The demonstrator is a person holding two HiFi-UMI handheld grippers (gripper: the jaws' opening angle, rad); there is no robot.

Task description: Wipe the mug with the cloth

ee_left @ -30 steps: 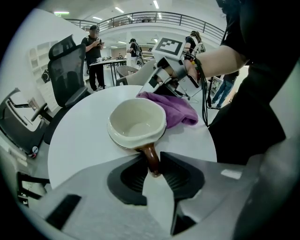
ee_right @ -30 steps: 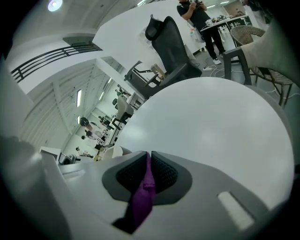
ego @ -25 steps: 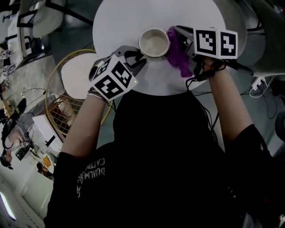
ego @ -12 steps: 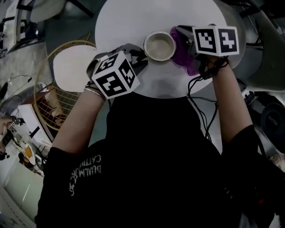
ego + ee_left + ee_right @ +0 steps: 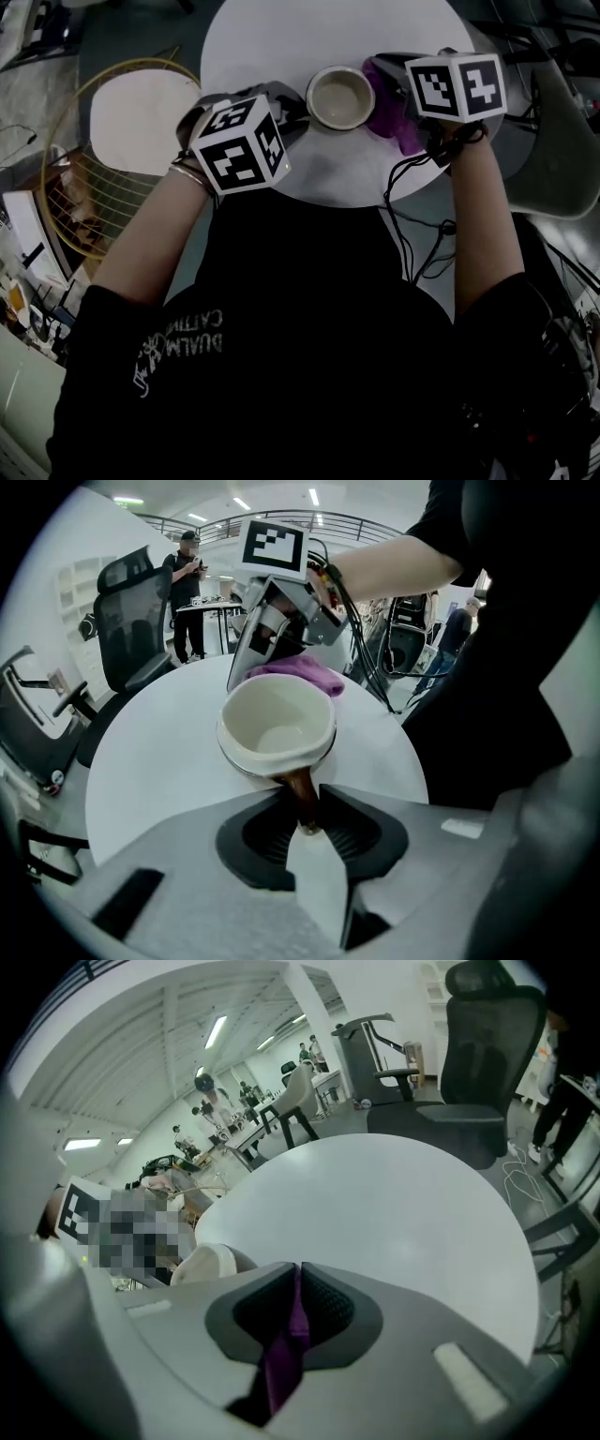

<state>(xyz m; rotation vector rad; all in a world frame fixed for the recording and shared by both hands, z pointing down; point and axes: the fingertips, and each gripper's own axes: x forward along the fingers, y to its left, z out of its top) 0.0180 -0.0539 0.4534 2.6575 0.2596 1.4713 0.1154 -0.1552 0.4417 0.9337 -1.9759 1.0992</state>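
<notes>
A cream mug (image 5: 339, 97) stands on the round white table (image 5: 281, 42). My left gripper (image 5: 289, 112) is shut on its brown handle (image 5: 302, 794), and the jaws have just been closing a little further on it. The handle sits between the dark pads (image 5: 258, 832). My right gripper (image 5: 382, 73) is shut on a purple cloth (image 5: 392, 108), which hangs against the mug's right side. In the left gripper view the cloth (image 5: 298, 675) lies behind the mug (image 5: 277, 724), under the right gripper (image 5: 272, 621). A strip of cloth (image 5: 281, 1354) is pinched in the right gripper (image 5: 298, 1283).
A gold wire side table (image 5: 112, 141) with a white top stands left of the table. Office chairs (image 5: 131, 658) (image 5: 483, 1063) surround it. Cables (image 5: 412, 234) trail from the right gripper. People stand at desks far back (image 5: 187, 583).
The right gripper has rolled and shifted a little beside the mug, and the cloth now sits higher against the mug's right side. The left gripper and mug stayed put.
</notes>
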